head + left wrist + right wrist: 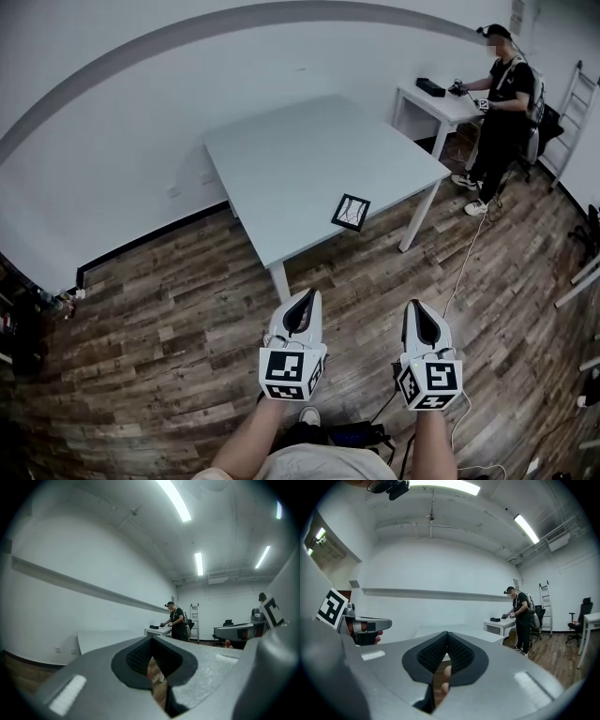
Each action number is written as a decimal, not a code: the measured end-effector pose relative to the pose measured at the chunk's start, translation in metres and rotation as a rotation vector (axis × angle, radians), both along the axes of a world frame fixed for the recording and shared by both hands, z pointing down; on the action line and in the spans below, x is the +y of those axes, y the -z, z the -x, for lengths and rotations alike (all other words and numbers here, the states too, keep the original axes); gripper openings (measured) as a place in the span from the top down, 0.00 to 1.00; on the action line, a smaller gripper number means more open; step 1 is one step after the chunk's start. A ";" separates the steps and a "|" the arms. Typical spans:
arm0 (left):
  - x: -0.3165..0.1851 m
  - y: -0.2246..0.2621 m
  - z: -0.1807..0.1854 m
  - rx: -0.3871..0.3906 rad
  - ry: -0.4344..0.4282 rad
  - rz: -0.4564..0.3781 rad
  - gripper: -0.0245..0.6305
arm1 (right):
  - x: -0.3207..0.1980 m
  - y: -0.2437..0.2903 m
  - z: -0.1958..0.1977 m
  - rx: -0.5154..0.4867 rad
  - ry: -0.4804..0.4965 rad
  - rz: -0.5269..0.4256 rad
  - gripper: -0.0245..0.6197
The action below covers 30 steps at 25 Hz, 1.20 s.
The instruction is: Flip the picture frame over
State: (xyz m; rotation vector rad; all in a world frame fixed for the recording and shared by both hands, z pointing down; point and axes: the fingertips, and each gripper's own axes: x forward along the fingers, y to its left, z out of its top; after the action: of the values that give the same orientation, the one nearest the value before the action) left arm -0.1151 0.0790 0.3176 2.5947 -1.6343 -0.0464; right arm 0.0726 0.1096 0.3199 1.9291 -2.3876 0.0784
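A small black picture frame (351,212) lies flat near the front edge of the light grey table (300,159). Both grippers are held over the wooden floor, well short of the table. My left gripper (302,298) has its jaws shut with nothing between them. To its right, my right gripper (418,309) is likewise shut and holds nothing. In the left gripper view the gripper (151,663) shows closed jaws with only a thin slit. The right gripper (440,674) looks the same in its own view.
A person (500,103) stands at a small white table (441,101) at the back right, with a ladder (568,122) beyond. White cables (466,258) trail over the wooden floor. Clutter (33,319) sits along the left wall.
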 end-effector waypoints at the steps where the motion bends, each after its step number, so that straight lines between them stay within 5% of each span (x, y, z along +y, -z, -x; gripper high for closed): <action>1: -0.006 -0.001 0.004 0.002 -0.005 0.003 0.96 | -0.005 0.000 0.005 0.001 -0.004 0.001 0.92; 19: -0.059 -0.011 0.017 0.004 -0.038 0.010 0.96 | -0.061 -0.004 0.020 -0.028 -0.012 -0.019 0.92; 30: -0.149 -0.008 -0.026 -0.014 -0.022 0.004 0.96 | -0.153 -0.003 -0.015 -0.031 0.025 -0.027 0.92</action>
State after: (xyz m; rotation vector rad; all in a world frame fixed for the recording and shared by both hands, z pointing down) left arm -0.0894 -0.0697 0.3257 2.6155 -1.6090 -0.0235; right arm 0.0878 -0.0433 0.3228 1.9224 -2.4446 0.0748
